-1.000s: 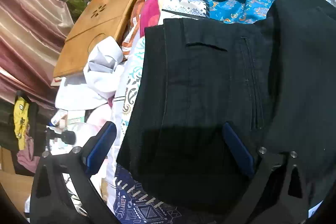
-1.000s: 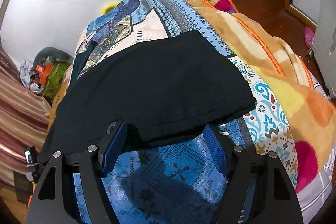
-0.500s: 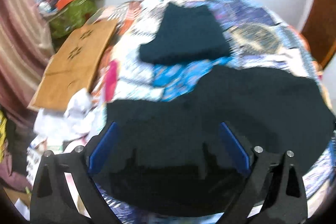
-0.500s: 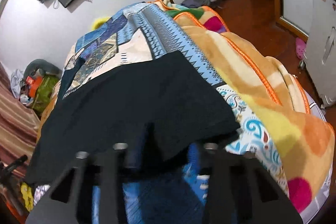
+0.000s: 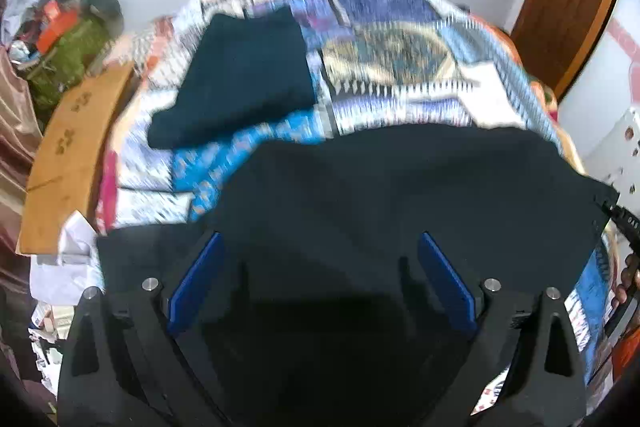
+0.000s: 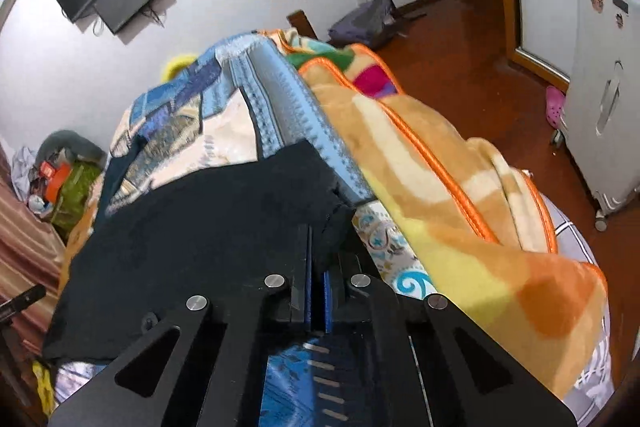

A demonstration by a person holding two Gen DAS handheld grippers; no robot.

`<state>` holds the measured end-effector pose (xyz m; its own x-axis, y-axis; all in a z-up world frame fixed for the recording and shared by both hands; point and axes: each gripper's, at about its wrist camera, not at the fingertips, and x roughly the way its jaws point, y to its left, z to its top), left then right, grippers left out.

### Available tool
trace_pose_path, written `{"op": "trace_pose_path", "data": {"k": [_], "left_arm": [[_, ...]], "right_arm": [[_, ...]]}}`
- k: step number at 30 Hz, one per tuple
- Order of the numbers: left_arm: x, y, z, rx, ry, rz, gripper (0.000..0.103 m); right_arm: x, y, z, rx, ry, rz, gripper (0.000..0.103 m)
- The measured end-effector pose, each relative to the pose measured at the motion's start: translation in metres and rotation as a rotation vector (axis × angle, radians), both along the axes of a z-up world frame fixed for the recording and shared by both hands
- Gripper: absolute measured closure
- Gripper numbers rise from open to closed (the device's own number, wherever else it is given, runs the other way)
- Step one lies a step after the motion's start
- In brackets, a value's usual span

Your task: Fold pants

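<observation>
Black pants point(image 5: 400, 195) lie spread across a patterned bed cover point(image 5: 400, 59). My left gripper point(image 5: 320, 275) hovers above their near part, wide open, blue pads point(image 5: 444, 279) apart, nothing held. In the right wrist view the pants point(image 6: 200, 227) stretch leftward; my right gripper point(image 6: 318, 259) is shut on their near right corner, with cloth bunched between the blue pads point(image 6: 308, 291). A second dark folded garment point(image 5: 240, 75) rests farther up the bed.
An orange-and-yellow blanket point(image 6: 460, 195) is heaped to the right of the pants. A wooden board point(image 5: 68, 155), white cloth point(image 5: 60, 259) and a cluttered green bag point(image 5: 68, 55) sit off the bed's left side. White cabinet point(image 6: 600, 107) and wood floor point(image 6: 460, 39) lie to the right.
My right gripper closed on the pants' corner. The left gripper rose and tilted up off the waistband, so more of the bed and wall now shows.
</observation>
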<state>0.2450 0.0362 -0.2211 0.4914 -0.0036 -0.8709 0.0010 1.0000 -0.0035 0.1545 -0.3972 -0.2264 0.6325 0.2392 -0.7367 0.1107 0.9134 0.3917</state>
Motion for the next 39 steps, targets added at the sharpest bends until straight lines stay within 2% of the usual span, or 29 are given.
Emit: {"op": "trace_pose_path", "data": {"k": [4, 8, 11, 12, 13, 14, 19, 25, 31, 32, 34, 35, 39], "left_arm": [[-0.001, -0.007, -0.029, 0.030, 0.074, -0.005, 0.005], [-0.007, -0.009, -0.028, 0.049, 0.037, -0.010, 0.003], [-0.008, -0.012, -0.029, 0.070, 0.023, -0.010, 0.001], [-0.007, -0.013, -0.029, 0.076, 0.018, -0.011, 0.001], [-0.008, -0.015, -0.028, 0.086, 0.011, -0.013, 0.001], [-0.008, -0.016, -0.028, 0.091, 0.007, -0.014, 0.001], [-0.009, -0.016, -0.028, 0.099, -0.004, -0.012, 0.001], [-0.009, -0.019, -0.028, 0.122, -0.015, -0.017, 0.001], [-0.010, -0.019, -0.028, 0.121, -0.018, -0.011, 0.001], [-0.009, -0.019, -0.028, 0.120, -0.017, -0.010, 0.001], [-0.009, -0.018, -0.028, 0.117, -0.014, -0.010, 0.001], [-0.009, -0.018, -0.028, 0.116, -0.013, -0.010, 0.001], [-0.008, -0.016, -0.025, 0.093, -0.003, -0.023, 0.001]], "right_arm": [[-0.003, 0.000, 0.003, -0.052, 0.002, 0.008, 0.100], [-0.009, -0.004, 0.016, -0.076, 0.034, 0.008, 0.091], [-0.019, 0.001, 0.023, -0.090, 0.043, 0.039, 0.072], [-0.022, 0.003, 0.024, -0.085, 0.049, 0.041, 0.058], [-0.026, 0.004, 0.024, -0.068, 0.051, 0.042, 0.051], [-0.031, 0.007, 0.022, -0.036, 0.058, 0.042, 0.051], [-0.033, 0.014, 0.002, 0.108, 0.135, 0.040, 0.051], [-0.020, 0.011, -0.008, 0.178, 0.117, -0.023, 0.051], [-0.003, 0.012, -0.015, 0.149, 0.079, -0.026, 0.052], [0.000, 0.013, -0.014, 0.130, 0.072, -0.026, 0.055], [0.004, 0.013, -0.012, 0.091, 0.069, -0.022, 0.089], [0.007, 0.012, -0.011, 0.100, 0.070, -0.004, 0.094], [0.010, 0.012, 0.007, 0.077, 0.021, 0.019, 0.097]]}}
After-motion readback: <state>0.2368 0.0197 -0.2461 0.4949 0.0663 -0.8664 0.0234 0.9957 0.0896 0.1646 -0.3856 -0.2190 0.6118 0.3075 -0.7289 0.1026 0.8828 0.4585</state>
